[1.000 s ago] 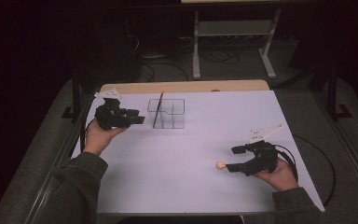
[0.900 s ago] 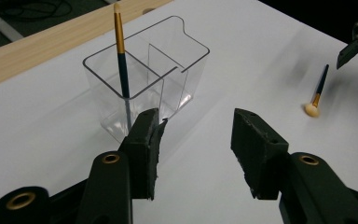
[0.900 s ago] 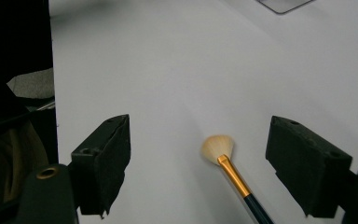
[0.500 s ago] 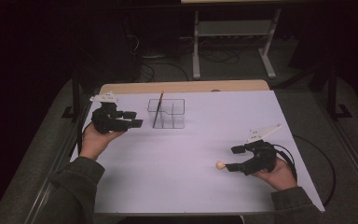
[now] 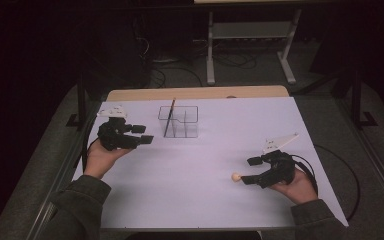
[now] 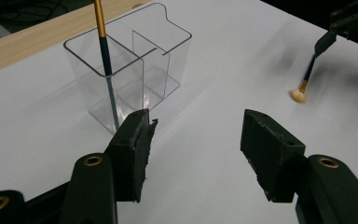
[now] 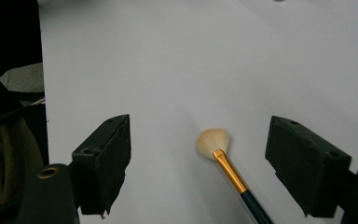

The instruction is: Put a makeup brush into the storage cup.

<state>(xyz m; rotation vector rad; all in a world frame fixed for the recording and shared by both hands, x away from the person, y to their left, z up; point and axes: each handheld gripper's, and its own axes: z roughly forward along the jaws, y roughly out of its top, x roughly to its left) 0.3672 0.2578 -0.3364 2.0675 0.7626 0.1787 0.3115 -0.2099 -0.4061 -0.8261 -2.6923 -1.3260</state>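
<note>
A clear divided organizer (image 5: 178,121) (image 6: 130,65) stands at the table's far middle, with a dark-handled brush (image 5: 169,117) (image 6: 103,42) upright in its left compartment. My left gripper (image 5: 144,134) (image 6: 196,126) sits just left of it, pointing at it. Its jaws have just been opening and nothing is between them. A second brush (image 5: 236,177) (image 7: 228,168) with a cream head and gold ferrule lies on the white sheet at the right. My right gripper (image 5: 247,170) (image 7: 200,128) is open around that brush, and its pads stand well off the handle.
The white sheet (image 5: 205,200) covers most of the table, and a wooden strip (image 5: 200,93) shows along its far edge. Metal rails run down both sides. Cables and a stand's legs (image 5: 250,55) lie on the dark floor beyond.
My left gripper has drifted a little toward the near edge and its jaws stand wider apart. The right gripper and the lying brush have not moved.
</note>
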